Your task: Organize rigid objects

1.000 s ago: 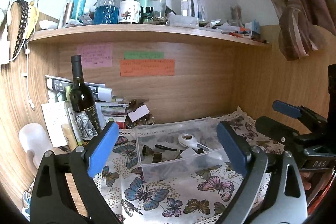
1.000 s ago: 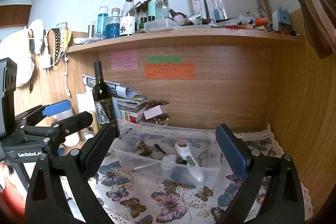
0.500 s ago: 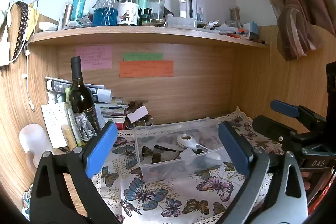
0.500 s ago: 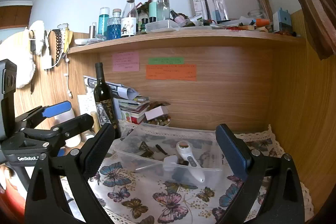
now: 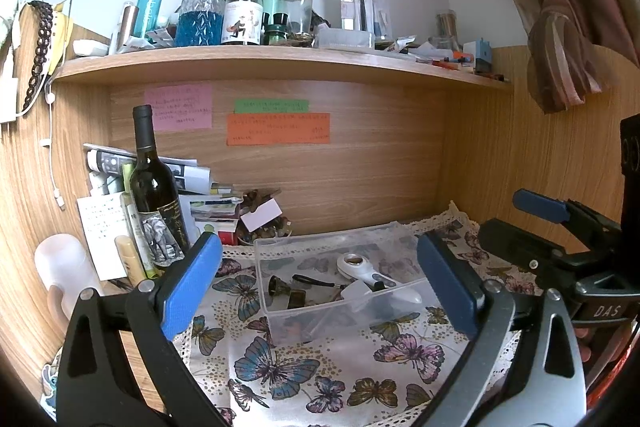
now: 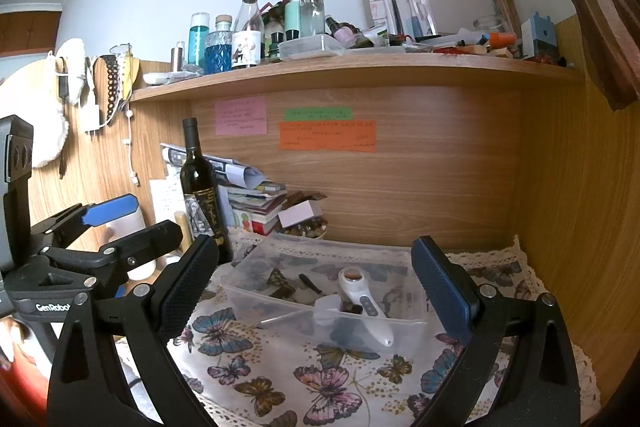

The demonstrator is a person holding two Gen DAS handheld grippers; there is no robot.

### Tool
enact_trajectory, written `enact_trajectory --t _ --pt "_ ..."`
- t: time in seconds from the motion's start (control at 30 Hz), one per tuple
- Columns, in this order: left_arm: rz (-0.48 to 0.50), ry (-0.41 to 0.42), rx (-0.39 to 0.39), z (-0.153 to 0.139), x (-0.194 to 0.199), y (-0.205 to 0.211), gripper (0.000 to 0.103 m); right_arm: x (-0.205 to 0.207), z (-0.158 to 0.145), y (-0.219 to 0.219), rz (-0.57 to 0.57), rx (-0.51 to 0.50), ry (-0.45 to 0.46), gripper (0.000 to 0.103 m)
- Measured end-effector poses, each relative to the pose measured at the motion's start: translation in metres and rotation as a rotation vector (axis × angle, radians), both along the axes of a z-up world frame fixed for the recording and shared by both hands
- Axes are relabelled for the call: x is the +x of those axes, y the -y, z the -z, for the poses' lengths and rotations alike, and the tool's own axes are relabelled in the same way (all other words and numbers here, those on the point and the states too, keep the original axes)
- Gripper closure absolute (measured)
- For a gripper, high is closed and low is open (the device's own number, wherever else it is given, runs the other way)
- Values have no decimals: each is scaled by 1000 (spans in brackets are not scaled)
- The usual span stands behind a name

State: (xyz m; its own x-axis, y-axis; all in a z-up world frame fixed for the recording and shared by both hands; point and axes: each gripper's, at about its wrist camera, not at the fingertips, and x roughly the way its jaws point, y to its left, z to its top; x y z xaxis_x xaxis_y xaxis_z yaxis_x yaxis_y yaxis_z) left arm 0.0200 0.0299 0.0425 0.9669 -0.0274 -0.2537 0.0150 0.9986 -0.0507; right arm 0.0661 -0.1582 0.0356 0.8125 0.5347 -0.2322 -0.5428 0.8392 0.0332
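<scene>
While tilted in the clear bin (image 6: 400,331), the white handheld device (image 6: 362,303) lies head-back — handle forward.

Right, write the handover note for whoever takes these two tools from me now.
Left tool: open, empty, held short of the clear plastic storage bin.
Right tool: open, empty, facing the same bin from the other side.
The bin sits on the butterfly-print tablecloth and already holds the white handheld device with a round head, a small black clip and some dark small pieces.
Nothing is in hand at this moment.
Left: judging by the clutter, perhaps the dark glass wine bottle and items around it.
</scene>
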Motion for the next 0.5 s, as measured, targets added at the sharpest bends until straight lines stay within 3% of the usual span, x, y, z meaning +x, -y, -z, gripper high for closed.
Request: enact_trajectory --t 0.5 --pt "15 -18 8 3 4 1 2 0 2 -1 7 5 -4 3"
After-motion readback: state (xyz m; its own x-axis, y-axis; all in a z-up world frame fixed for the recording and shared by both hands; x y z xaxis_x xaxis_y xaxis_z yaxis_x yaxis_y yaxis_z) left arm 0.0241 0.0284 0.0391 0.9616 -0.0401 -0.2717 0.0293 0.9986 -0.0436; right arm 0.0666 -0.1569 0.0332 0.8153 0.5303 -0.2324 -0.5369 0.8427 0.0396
